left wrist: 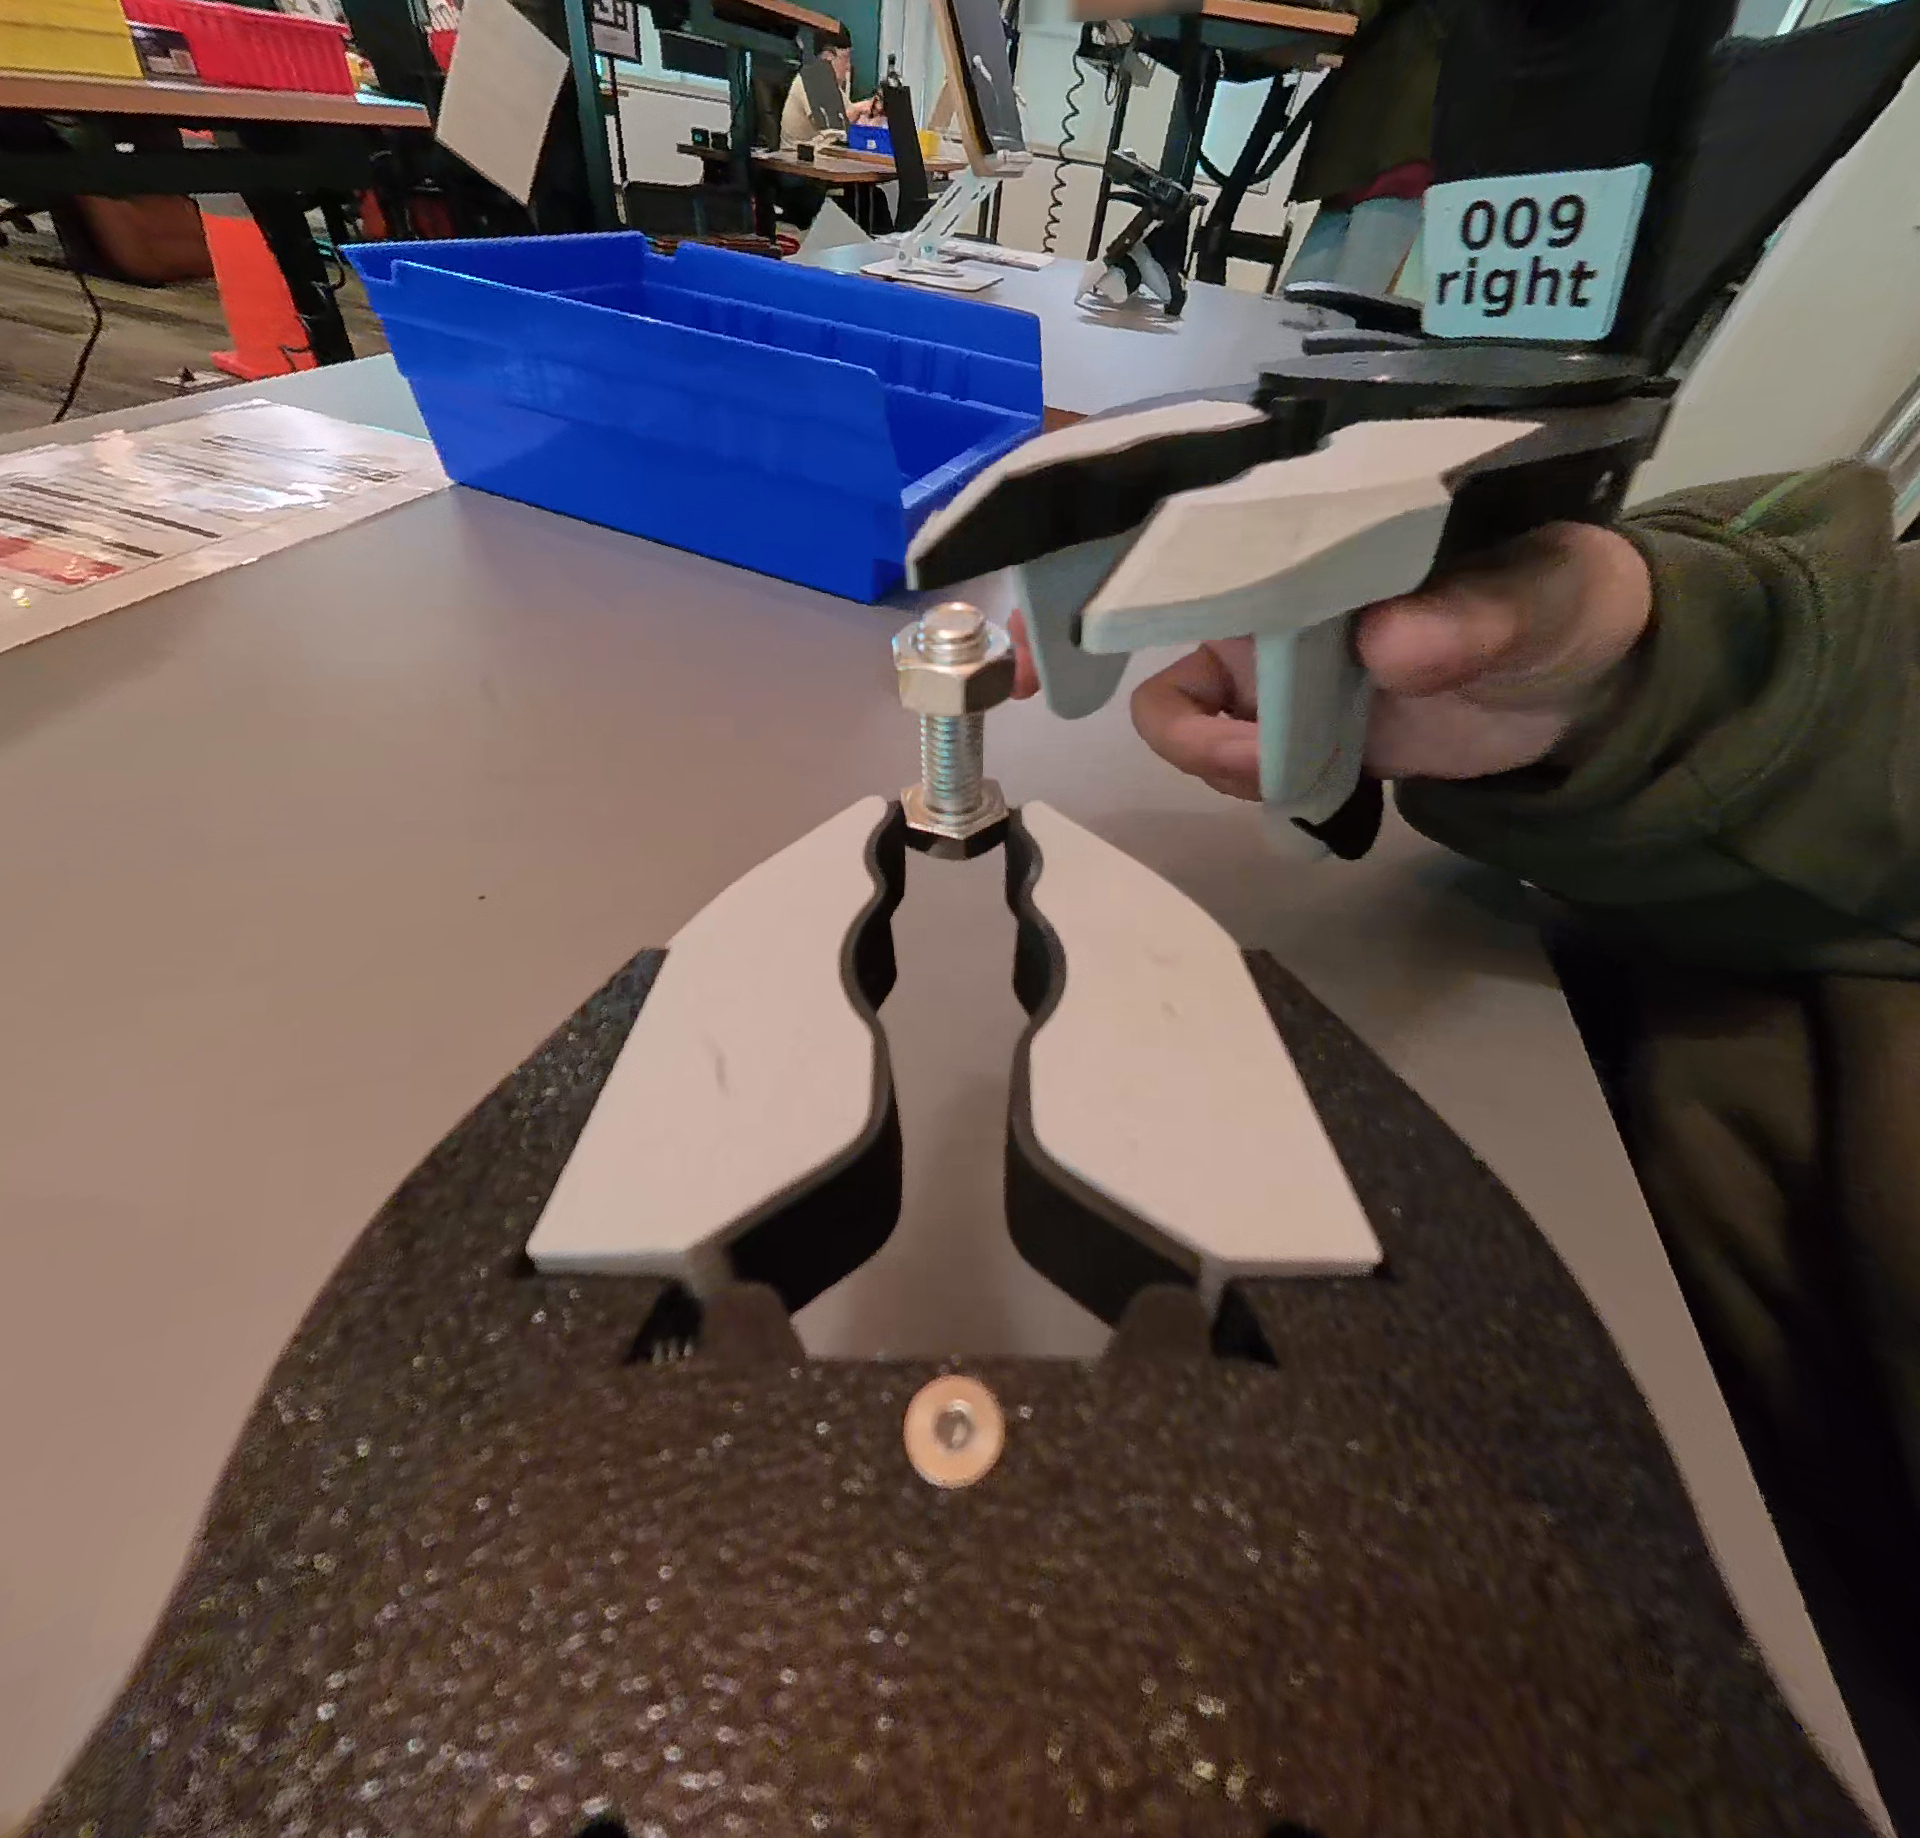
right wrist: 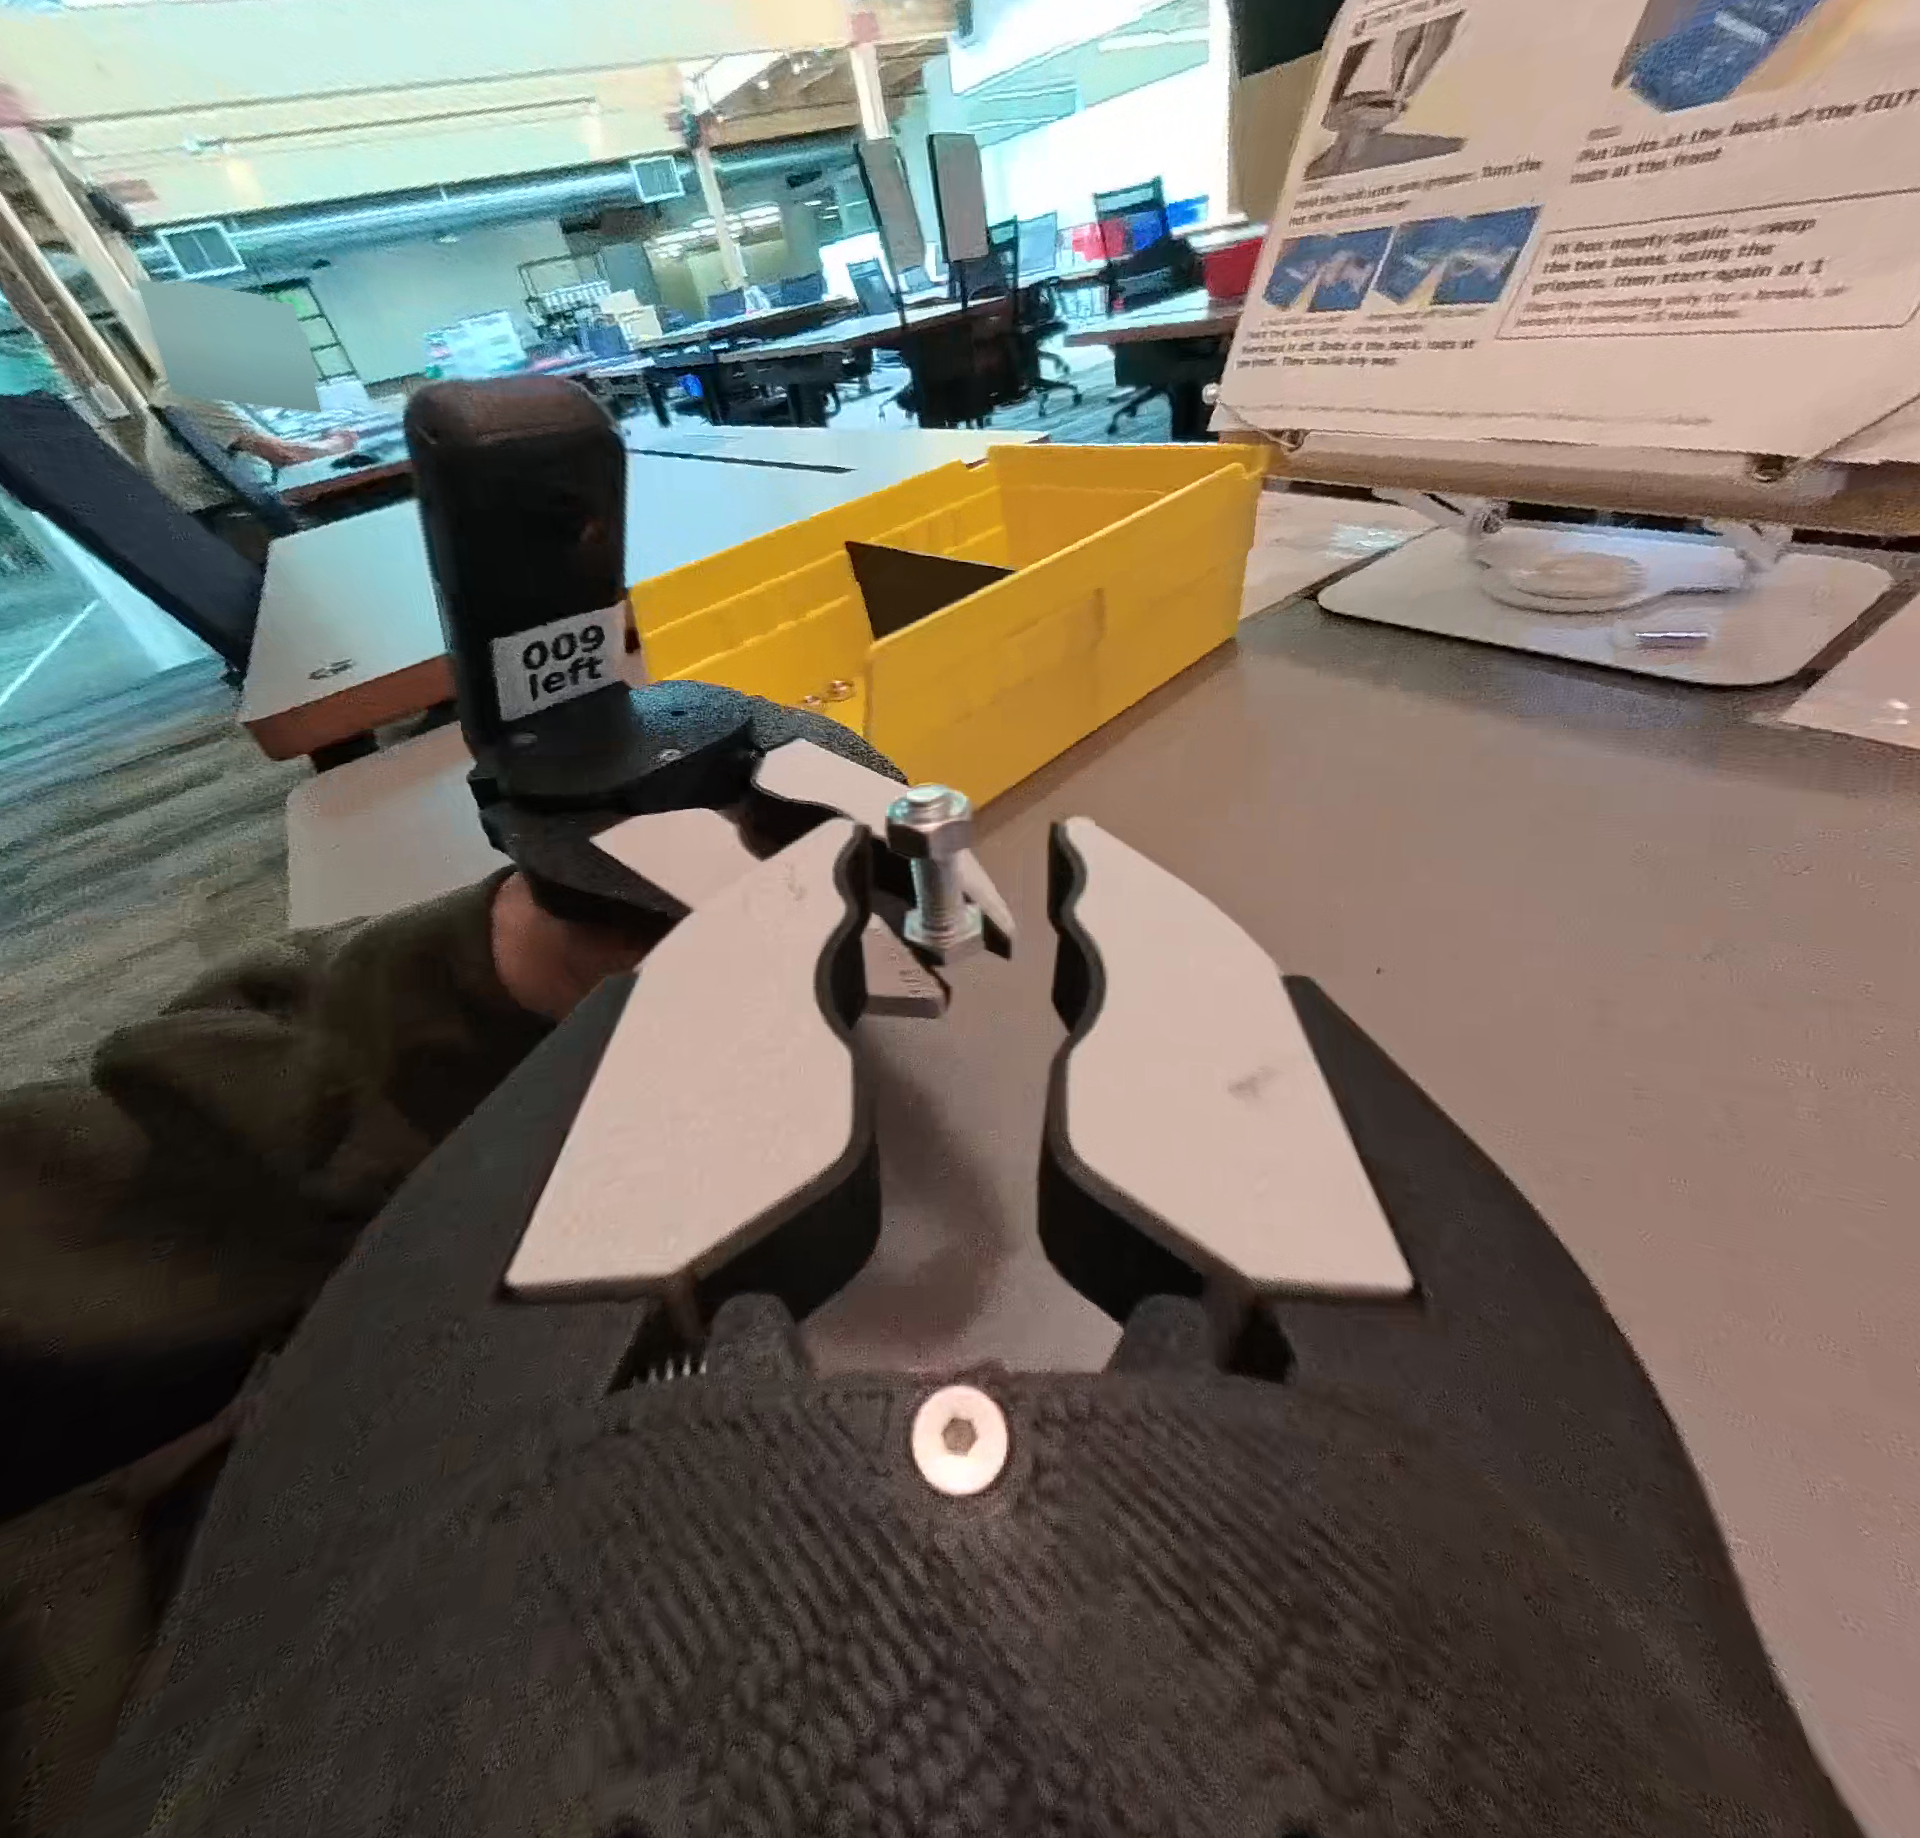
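Two tongs: left tongs (left wrist: 951,832) pinch bolt (left wrist: 948,749) head, shaft upright; right tongs (right wrist: 956,853) spread, flanking nut (right wrist: 928,832). Keep bolt vertical.

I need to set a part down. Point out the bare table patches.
Free: the grey table between the blue bin and the left gripper, and the stretch between the yellow bin and the white stand base. Crowded: around the upright bolt, held by the left gripper with the right gripper beside it.
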Demonstrator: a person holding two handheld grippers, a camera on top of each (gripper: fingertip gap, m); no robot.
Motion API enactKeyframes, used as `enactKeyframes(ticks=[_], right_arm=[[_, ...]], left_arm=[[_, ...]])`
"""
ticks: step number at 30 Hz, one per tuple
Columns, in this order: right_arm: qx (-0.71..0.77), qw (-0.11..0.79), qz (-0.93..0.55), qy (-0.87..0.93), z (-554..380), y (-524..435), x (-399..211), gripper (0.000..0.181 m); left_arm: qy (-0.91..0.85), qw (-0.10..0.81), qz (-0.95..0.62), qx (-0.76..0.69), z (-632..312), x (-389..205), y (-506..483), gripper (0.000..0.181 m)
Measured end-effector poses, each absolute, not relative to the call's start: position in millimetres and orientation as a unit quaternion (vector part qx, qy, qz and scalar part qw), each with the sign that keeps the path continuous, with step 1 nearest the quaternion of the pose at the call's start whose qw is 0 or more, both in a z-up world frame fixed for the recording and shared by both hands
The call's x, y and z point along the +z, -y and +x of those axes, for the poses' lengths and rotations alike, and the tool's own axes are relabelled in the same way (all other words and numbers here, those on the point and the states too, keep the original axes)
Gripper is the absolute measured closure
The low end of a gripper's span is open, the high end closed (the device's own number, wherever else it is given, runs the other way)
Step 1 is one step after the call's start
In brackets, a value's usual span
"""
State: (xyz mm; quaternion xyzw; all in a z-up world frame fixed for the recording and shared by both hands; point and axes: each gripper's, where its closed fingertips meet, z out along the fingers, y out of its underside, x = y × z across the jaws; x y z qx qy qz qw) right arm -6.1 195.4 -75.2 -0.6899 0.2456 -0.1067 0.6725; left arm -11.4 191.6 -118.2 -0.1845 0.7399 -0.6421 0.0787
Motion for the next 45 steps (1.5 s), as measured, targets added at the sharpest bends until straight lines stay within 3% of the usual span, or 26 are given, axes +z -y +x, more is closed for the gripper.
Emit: enactKeyframes(ticks=[4, 10, 15, 17, 25, 29, 34, 37, 41, 45], right_arm=[[-0.089, 0.664, -0.699, -0.251, -7, -199, -84, 0.143], [-0.1, 0.652, -0.716, -0.23, -10, -206, -89, 0.159], [-0.102, 0.636, -0.731, -0.225, -12, -209, -98, 0.159], [-0.099, 0.635, -0.733, -0.222, -13, -210, -98, 0.171], [-0.112, 0.623, -0.742, -0.22, -10, -210, -99, 0.172], [-0.103, 0.625, -0.735, -0.242, -5, -204, -99, 0.172], [-0.152, 0.608, -0.726, -0.284, 18, -171, -89, 0.172], [-0.269, 0.53, -0.743, -0.308, 51, -118, -79, 0.172], [-0.454, 0.295, -0.763, -0.353, 108, 3, -71, 0.172], [-0.479, 0.143, -0.773, -0.391, 150, 86, -89, 0.171]], left_arm=[[-0.744, 0.071, -0.173, -0.641, -15, -119, -188, 0.163], [-0.748, 0.064, -0.164, -0.639, -19, -120, -185, 0.163], [-0.749, 0.066, -0.165, -0.639, -18, -120, -185, 0.163], [-0.747, 0.065, -0.164, -0.641, -19, -119, -185, 0.163], [-0.744, 0.068, -0.172, -0.642, -16, -119, -185, 0.163], [-0.726, 0.083, -0.192, -0.655, -9, -113, -190, 0.145], [-0.713, 0.092, -0.193, -0.668, -7, -107, -197, 0.143], [-0.714, 0.089, -0.193, -0.667, -7, -109, -197, 0.144], [-0.719, 0.082, -0.188, -0.664, -9, -110, -195, 0.146], [-0.727, 0.08, -0.183, -0.657, -10, -112, -193, 0.146]])
